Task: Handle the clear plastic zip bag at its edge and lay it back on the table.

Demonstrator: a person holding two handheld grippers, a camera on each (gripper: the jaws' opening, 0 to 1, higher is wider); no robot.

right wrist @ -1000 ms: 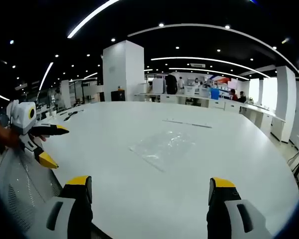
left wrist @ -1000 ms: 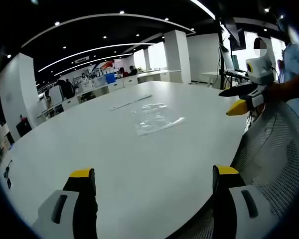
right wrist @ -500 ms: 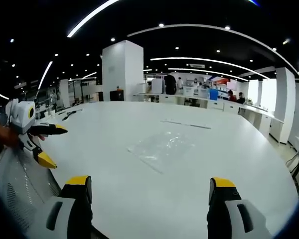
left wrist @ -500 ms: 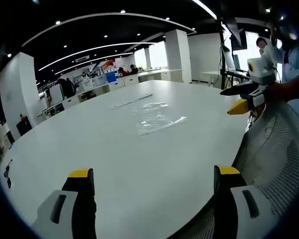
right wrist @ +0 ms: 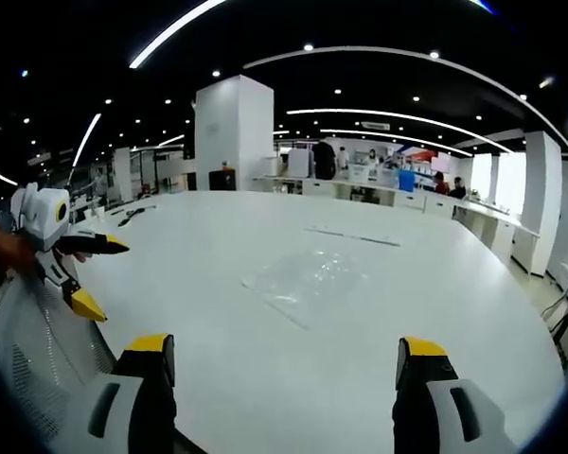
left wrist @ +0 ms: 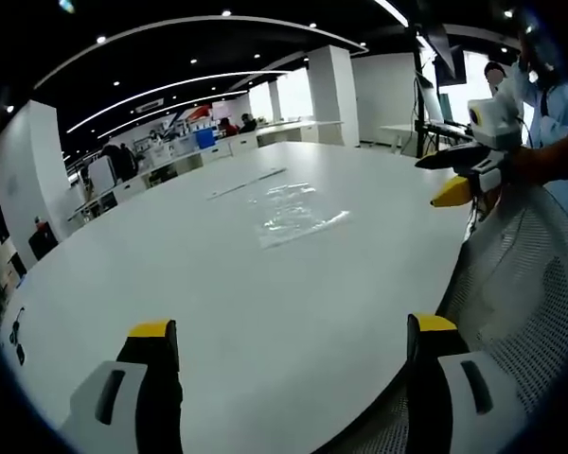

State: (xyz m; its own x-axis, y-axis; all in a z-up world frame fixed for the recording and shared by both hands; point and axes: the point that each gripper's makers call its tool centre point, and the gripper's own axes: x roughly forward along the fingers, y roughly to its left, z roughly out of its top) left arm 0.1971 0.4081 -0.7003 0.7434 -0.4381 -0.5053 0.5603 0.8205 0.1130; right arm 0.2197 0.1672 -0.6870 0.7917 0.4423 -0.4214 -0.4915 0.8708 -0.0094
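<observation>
White table [left wrist: 218, 284] bears flat zip bag [left wrist: 289, 213]; left hand-held gripper [left wrist: 293, 378], right hand-held gripper [right wrist: 276, 392] both wide, empty.

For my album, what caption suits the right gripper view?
Open right gripper faces a clear plastic bag lying flat on a white table.

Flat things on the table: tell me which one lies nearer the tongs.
The clear zip bag, crinkled and glinting on the white table. The thin pale strip lies beyond it, farther from both tongs.
</observation>
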